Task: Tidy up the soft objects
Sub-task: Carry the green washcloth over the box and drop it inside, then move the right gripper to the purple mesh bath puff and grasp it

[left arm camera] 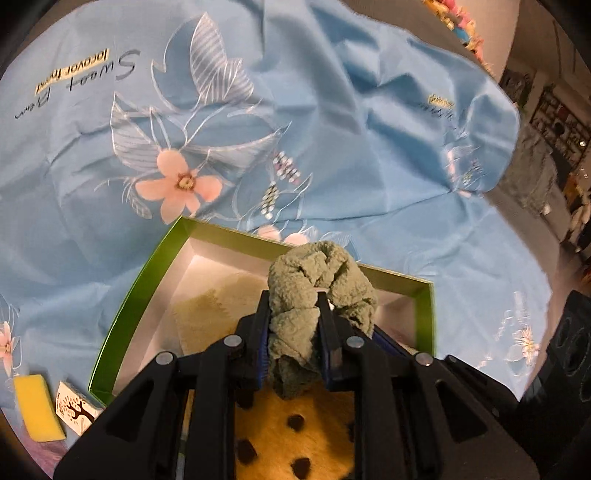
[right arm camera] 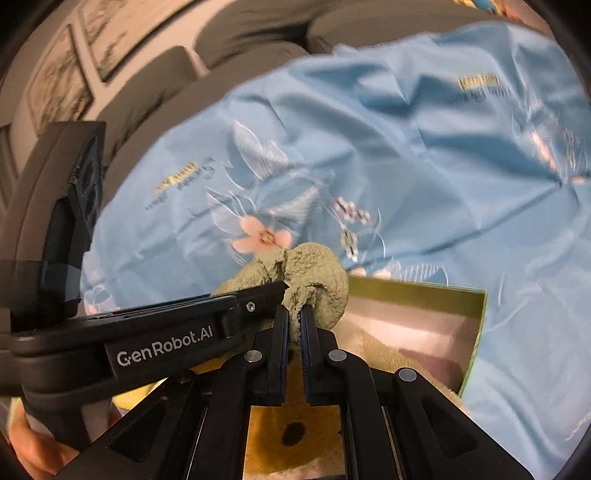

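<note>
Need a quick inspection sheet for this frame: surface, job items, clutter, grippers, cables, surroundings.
Surface: wrinkled blue floral cloth.
Job's things: green towel bunched and held above the green box; a yellowish cloth lies inside; a spotted tan fabric sits below the grippers.
Clutter: yellow sponge and small carton beside the box.
Grippers: left gripper and right gripper both clamp the towel.
Cables: nothing seen.
Surroundings: grey sofa, framed pictures, shelves.
</note>
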The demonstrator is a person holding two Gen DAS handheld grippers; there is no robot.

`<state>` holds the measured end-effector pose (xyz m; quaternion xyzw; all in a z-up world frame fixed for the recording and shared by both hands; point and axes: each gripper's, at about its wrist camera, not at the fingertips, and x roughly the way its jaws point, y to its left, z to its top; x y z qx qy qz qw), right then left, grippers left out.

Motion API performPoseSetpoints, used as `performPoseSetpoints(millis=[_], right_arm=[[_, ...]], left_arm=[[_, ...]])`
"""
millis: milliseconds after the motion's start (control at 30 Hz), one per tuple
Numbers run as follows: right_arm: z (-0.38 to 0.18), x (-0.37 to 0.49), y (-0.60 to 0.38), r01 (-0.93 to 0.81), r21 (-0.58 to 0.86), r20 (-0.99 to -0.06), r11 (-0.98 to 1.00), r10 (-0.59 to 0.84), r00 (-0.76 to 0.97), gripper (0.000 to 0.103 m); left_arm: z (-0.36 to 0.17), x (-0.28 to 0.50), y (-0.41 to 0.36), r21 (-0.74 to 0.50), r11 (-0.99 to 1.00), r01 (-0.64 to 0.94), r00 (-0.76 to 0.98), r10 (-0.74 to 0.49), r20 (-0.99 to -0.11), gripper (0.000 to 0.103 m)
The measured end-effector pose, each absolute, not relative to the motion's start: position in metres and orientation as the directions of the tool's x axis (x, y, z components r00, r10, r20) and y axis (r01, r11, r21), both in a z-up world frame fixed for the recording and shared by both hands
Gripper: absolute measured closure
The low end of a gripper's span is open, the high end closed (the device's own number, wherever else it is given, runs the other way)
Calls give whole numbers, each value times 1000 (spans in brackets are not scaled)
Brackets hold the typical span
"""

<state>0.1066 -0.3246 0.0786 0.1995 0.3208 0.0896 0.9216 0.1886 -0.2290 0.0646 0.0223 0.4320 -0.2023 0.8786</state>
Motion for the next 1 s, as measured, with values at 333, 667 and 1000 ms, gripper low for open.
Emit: performPoseSetpoints(millis=[333, 667, 1000], right_arm=[[63, 113, -326, 61, 391, -653, 918, 230, 721, 49], [81, 91, -350, 108, 425, -606, 899, 194, 772, 49], [101, 70, -326, 29, 403, -554, 915, 219, 803, 47]], left_arm=[[56, 193, -212, -163, 934, 318, 531, -318, -785, 40], [88, 160, -188, -192, 935, 299, 625, -344, -701, 15], [86, 92, -131, -175, 956, 237, 741, -294, -604, 1]])
